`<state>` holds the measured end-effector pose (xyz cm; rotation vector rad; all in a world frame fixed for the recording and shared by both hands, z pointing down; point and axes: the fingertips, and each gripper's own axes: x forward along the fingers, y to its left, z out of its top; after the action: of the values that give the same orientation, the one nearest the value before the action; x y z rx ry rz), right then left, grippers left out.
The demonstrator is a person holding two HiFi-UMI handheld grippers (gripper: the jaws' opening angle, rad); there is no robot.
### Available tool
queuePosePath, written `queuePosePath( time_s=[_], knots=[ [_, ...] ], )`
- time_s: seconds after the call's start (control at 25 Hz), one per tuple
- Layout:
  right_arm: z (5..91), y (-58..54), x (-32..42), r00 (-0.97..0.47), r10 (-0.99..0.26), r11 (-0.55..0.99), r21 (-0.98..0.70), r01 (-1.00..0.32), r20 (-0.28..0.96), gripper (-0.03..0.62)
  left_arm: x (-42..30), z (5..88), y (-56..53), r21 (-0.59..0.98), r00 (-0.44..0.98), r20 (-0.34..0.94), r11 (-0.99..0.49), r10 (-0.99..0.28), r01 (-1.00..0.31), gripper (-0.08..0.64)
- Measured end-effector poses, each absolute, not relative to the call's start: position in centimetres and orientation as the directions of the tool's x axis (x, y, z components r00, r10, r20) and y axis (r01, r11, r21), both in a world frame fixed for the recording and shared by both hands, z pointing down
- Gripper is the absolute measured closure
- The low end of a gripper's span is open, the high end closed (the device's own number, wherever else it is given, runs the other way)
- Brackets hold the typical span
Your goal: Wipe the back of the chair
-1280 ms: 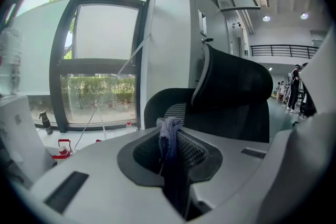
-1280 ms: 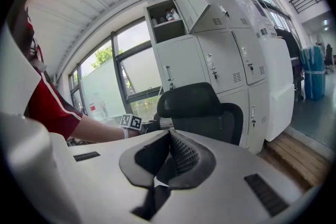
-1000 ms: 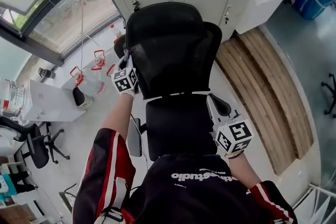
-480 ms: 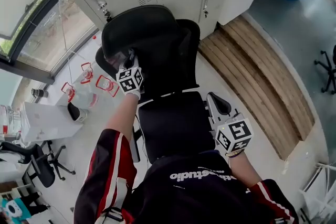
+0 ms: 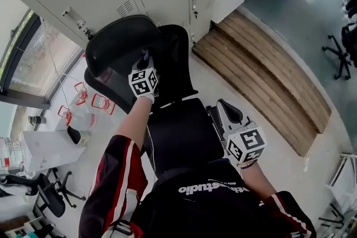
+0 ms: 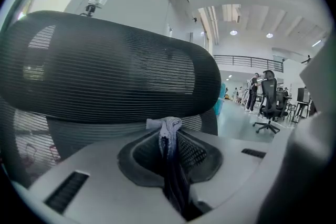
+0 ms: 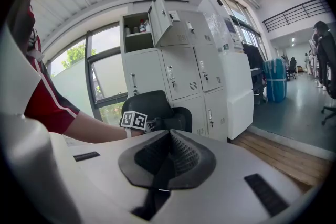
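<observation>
Chair back (image 5: 177, 58) stands just ahead of my left gripper (image 6: 170, 139), its jaws clamping a cloth (image 6: 164, 124). On my right gripper (image 7: 167, 139) the jaws are closed and empty, with lockers (image 7: 181, 76) beyond.

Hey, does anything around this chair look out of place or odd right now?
Only a small thing: one upper locker door hangs open while those around it are shut, items showing inside. The chair looks intact, and the left gripper pinches a cloth as expected.
</observation>
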<state>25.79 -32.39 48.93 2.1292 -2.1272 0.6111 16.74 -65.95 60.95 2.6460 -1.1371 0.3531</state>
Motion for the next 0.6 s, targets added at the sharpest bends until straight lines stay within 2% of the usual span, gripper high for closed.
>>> queuePosePath(
  time_s=[0.6],
  knots=[
    [49.3, -28.5, 31.4, 0.063, -0.943, -0.152, -0.253, -0.956, 0.328, 0.577, 32.0, 60.6, -60.0, 0.172, 0.821, 0.289, -0.817, -0.492, -0.55, 0.495]
  ],
)
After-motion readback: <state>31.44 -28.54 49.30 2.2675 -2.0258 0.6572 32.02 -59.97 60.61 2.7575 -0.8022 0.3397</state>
